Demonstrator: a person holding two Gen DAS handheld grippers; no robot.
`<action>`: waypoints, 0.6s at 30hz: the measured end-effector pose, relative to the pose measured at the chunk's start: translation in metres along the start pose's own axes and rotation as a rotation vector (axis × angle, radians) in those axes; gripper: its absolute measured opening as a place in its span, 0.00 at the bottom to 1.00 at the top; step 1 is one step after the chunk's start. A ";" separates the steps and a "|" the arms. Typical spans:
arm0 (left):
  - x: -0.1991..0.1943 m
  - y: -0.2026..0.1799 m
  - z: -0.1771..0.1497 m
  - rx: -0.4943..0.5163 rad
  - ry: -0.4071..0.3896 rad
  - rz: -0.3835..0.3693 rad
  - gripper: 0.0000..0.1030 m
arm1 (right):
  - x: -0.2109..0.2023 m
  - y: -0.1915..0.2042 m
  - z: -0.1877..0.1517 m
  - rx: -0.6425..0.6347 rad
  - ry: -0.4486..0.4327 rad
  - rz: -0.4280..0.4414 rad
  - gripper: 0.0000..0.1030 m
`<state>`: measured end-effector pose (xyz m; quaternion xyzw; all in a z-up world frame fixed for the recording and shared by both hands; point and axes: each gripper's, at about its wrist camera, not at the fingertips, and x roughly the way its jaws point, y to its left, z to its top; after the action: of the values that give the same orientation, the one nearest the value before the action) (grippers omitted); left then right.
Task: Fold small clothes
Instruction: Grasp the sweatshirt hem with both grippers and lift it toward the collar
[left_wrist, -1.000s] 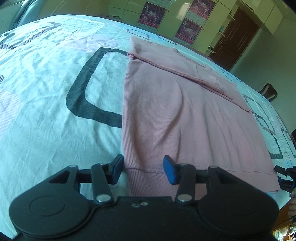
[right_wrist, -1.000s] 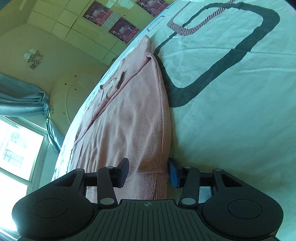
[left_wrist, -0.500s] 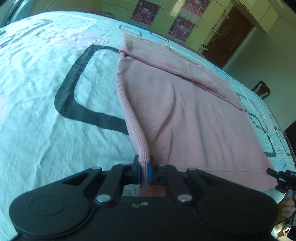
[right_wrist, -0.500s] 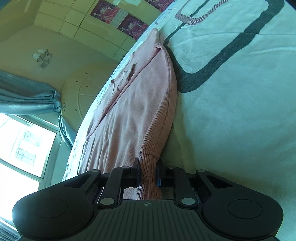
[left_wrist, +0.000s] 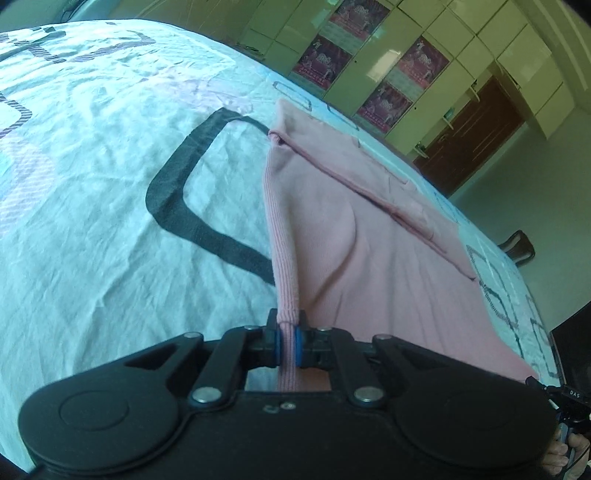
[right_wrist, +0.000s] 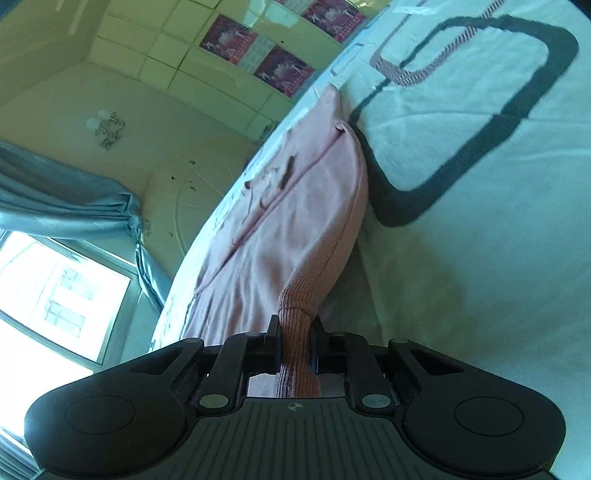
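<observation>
— Looking around you, what's there?
— A patterned bedsheet (left_wrist: 92, 192) under everything, then the pink garment (left_wrist: 388, 266) flat on it, cupboards (left_wrist: 424, 55) and a brown door (left_wrist: 476, 136) behind.
— And your grippers?
— Your left gripper (left_wrist: 289, 334) pinches the near ribbed corner; your right gripper (right_wrist: 294, 343) clamps the other bunched corner.

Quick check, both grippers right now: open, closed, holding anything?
Left gripper: closed, pinching the pink garment at its ribbed hem corner.
Right gripper: closed on the garment's other bunched ribbed corner.
</observation>
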<state>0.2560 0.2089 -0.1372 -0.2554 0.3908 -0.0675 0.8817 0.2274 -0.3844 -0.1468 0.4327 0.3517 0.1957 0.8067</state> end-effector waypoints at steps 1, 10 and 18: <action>-0.003 -0.002 0.004 -0.004 -0.014 -0.009 0.06 | 0.000 0.006 0.005 -0.016 -0.008 0.011 0.13; 0.011 -0.036 0.095 -0.031 -0.161 -0.118 0.06 | 0.032 0.068 0.094 -0.114 -0.144 0.024 0.13; 0.122 -0.045 0.205 -0.113 -0.143 -0.147 0.06 | 0.123 0.075 0.204 -0.044 -0.140 -0.070 0.13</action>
<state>0.4910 0.2131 -0.0788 -0.3369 0.3104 -0.0917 0.8842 0.4599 -0.3814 -0.0557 0.4150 0.3051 0.1444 0.8449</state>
